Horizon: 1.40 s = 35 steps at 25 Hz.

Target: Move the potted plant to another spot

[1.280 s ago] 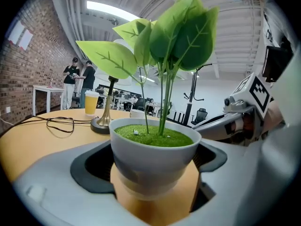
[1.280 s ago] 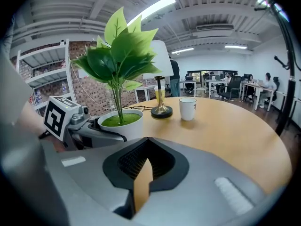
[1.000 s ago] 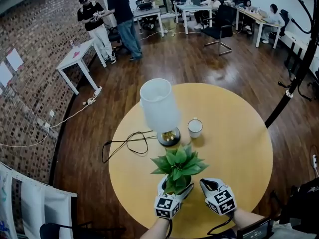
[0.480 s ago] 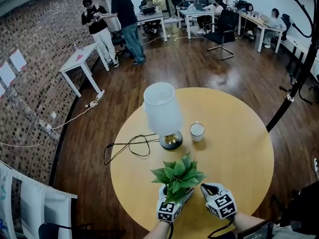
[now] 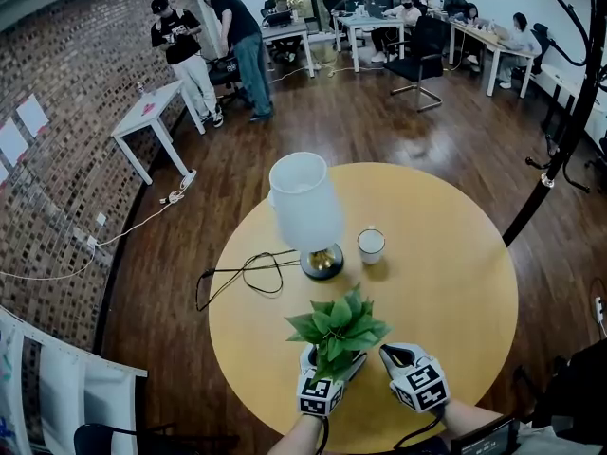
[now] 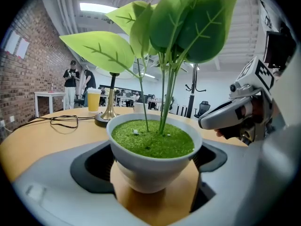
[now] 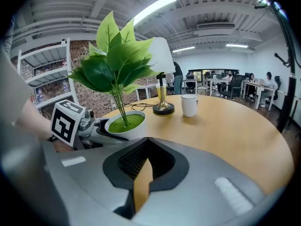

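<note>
The potted plant point(image 5: 337, 328), green leaves in a white bowl-shaped pot point(image 6: 153, 161), stands near the front edge of the round wooden table point(image 5: 455, 263). My left gripper point(image 5: 334, 356) is shut on the pot, one jaw pressed to each side point(image 6: 155, 173). Whether the pot rests on the table or hangs just above it cannot be told. My right gripper point(image 5: 391, 353) sits just to the right of the pot, apart from it, shut with nothing between its jaws point(image 7: 143, 166). In the right gripper view the plant point(image 7: 123, 122) shows at the left.
A table lamp with a white shade point(image 5: 305, 202) and brass base stands behind the plant, its black cable point(image 5: 242, 275) looping left. A white cup point(image 5: 371, 245) stands right of the lamp. A coat stand point(image 5: 569, 112) rises at the right; people and desks are far back.
The plant, held in my left gripper, has come a little nearer to me, away from the lamp. The right gripper kept beside it. Little has changed in the last half second.
</note>
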{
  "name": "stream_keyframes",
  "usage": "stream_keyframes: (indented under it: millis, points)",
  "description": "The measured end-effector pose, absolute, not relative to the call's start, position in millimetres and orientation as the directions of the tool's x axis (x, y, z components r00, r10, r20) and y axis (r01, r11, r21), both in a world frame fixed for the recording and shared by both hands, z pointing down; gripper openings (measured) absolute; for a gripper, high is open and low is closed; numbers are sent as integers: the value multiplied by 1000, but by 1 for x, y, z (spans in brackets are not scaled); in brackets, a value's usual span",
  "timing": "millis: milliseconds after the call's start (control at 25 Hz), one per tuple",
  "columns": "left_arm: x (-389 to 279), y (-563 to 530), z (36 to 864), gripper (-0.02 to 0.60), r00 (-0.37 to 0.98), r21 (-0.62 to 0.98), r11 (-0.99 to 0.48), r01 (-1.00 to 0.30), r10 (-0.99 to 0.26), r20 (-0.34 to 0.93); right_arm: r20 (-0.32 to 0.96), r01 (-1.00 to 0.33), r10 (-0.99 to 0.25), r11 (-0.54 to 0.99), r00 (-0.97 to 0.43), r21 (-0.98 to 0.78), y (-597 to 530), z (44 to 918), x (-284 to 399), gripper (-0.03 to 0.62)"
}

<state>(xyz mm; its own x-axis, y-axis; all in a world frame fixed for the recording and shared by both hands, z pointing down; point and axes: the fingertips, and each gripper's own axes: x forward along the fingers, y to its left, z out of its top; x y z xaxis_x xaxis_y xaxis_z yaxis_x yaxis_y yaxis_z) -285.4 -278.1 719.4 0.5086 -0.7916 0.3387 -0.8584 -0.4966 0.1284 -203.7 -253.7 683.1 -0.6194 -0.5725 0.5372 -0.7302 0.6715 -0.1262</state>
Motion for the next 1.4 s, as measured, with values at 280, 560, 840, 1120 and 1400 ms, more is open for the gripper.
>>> stream_keyframes:
  millis: [280, 560, 840, 1120, 1400]
  points:
    - [-284, -275, 720, 514, 533, 151, -513, -845, -784, 319, 535, -735, -582, 669, -613, -115, -252, 683, -201, 8]
    - [-284, -273, 710, 535, 545, 150, -525, -838, -784, 297, 526, -734, -587, 670, -616, -113, -254, 677, -205, 8]
    - [-291, -262, 698, 535, 535, 154, -513, -845, -794, 290, 517, -736, -597, 670, -614, -99, -253, 666, -206, 8]
    - [-295, -234, 675, 514, 526, 152, -504, -850, -797, 297, 507, -736, -604, 671, -616, -95, -241, 642, -204, 8]
    - [-302, -202, 635, 449, 523, 149, -502, -852, -806, 277, 465, -733, -622, 674, -630, -91, -227, 600, -205, 8]
